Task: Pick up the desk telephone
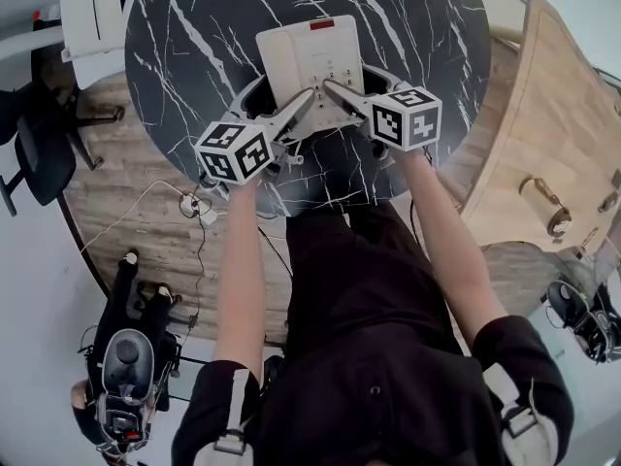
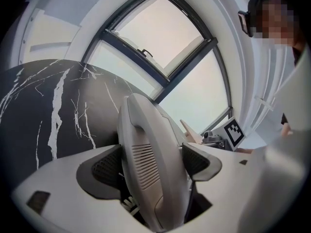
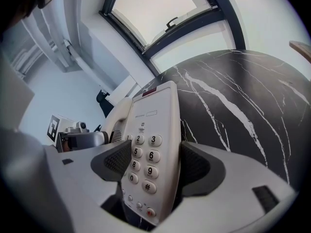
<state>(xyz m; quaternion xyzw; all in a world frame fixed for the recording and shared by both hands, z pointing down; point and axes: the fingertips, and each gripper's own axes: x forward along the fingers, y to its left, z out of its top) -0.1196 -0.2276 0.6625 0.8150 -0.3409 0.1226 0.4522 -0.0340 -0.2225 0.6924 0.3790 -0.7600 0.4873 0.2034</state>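
A cream desk telephone (image 1: 310, 56) lies on the round black marble table (image 1: 194, 66), near its front edge. My left gripper (image 1: 303, 105) reaches in at the phone's near left corner. In the left gripper view the handset (image 2: 146, 164) stands between its wide-spread jaws. The pads (image 2: 104, 171) sit close on either side, with a thin dark gap on the right. My right gripper (image 1: 332, 90) reaches in at the near right corner. One of its pads (image 3: 116, 161) lies over the keypad's left column and the other against the phone's (image 3: 155, 130) far side, so it is shut on the phone.
A white chair (image 1: 87, 8) stands at the table's far left. A light wooden unit (image 1: 543, 134) runs along the right. Cables and a plug (image 1: 194, 207) lie on the floor below the table edge. A window frame (image 2: 160, 72) rises behind the table.
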